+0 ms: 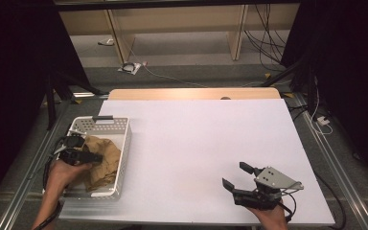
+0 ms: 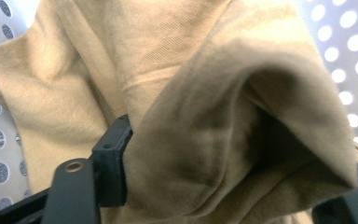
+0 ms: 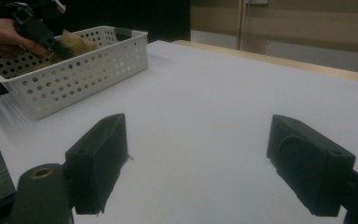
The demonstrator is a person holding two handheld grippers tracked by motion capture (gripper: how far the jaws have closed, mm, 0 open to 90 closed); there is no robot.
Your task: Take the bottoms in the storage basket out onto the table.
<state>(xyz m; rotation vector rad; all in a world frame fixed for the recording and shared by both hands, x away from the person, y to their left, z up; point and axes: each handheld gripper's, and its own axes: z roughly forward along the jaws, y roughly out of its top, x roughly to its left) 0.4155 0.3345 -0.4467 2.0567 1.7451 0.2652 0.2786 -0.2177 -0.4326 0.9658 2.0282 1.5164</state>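
Your left gripper (image 1: 97,156) jaws straddle a thick fold of tan cloth (image 2: 200,121) in the white basket (image 1: 123,158) — not visibly clamped. Lift early and it slips, or drags the basket. Right gripper (image 1: 235,176) jaws apart, idle over the tabletop (image 1: 196,139).

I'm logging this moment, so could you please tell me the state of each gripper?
Left gripper: in the white basket, a fold of tan cloth between its jaws; grip cannot be told.
Right gripper: open, holding nothing.

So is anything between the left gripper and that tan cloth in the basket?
Nothing visible. The left gripper is already inside the white basket, and a fold of the tan cloth lies between its fingers; whether they press it yet is unclear.
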